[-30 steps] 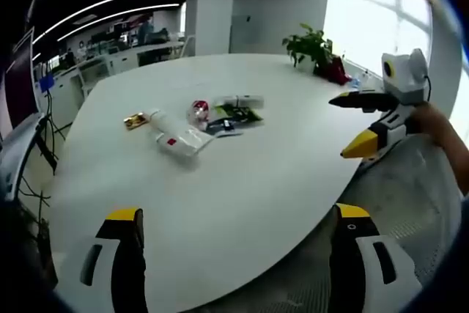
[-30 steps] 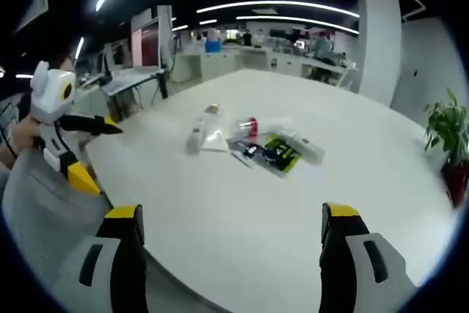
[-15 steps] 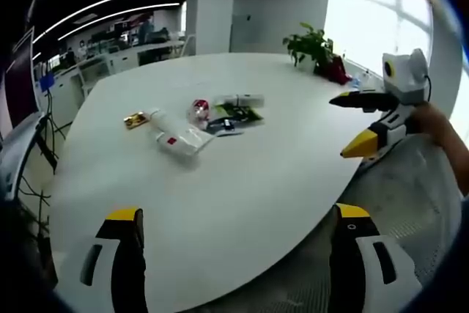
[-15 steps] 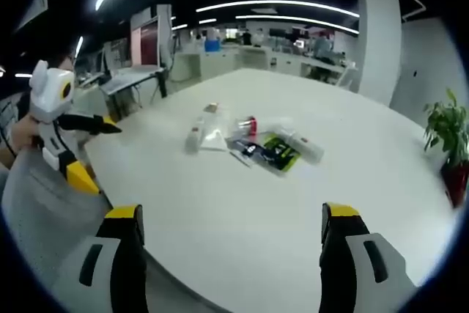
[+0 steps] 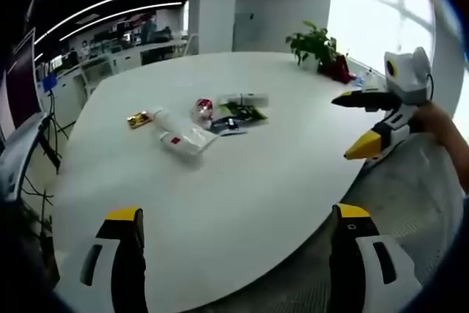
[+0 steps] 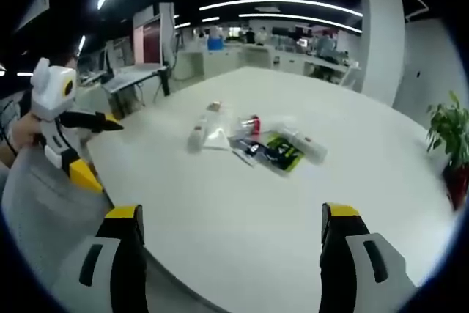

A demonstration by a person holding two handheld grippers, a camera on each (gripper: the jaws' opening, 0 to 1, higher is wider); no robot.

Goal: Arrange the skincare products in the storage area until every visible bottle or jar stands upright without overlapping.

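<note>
Almost nothing had moved since the earlier frames; the whole left gripper view had shifted slightly, which indicated camera motion and not motion of the products.

Left gripper view: the left gripper (image 5: 234, 225) hung above the near edge of the white table (image 5: 220, 181), jaws spread wide and holding nothing. The skincare products (image 5: 198, 119) lay in a loose cluster well ahead of it, near the table's middle. A white tube (image 5: 176, 137) lay on its side, a small red-capped item (image 5: 201, 110) sat just beside a dark green packet (image 5: 238, 115), and a gold item (image 5: 136, 119) lay at the cluster's left. The right gripper (image 5: 363, 126) entered from the right, jaws apart and empty, off the table edge.

Right gripper view: the right gripper's own jaws stood spread with nothing between them. The cluster lay well apart from them, several pieces touching or overlapping; at this range individual bottles could not be told reliably. The left gripper was visible at the left, open.

Judged step: approach, no product yet grasped. The next move called for reaching to the cluster and standing a lying item upright.
</note>
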